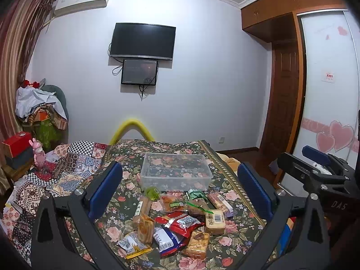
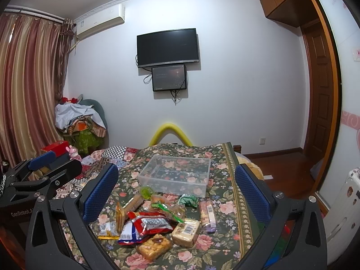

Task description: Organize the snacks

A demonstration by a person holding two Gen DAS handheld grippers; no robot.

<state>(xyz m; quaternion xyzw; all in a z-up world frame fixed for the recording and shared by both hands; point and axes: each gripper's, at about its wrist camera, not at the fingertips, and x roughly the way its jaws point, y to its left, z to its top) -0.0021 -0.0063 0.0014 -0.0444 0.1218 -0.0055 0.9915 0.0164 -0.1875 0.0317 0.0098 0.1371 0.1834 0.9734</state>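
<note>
I hold the left hand-held gripper (image 1: 180,186) and right hand-held gripper (image 2: 176,186) spread wide and empty above the snacks (image 2: 157,222), which lie heaped on the flowered bed (image 2: 225,243) just in front of the clear box (image 2: 175,177).

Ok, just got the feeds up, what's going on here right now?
A person holds a gripper in each hand over a bed with a floral cover, and nothing has been picked up yet. The left gripper and the right gripper are both open and empty, aimed at a pile of wrapped snacks lying loose on the cover. Just beyond the pile sits a clear plastic bin, open-topped and with no snacks in it. Sorting looks about to begin.
</note>
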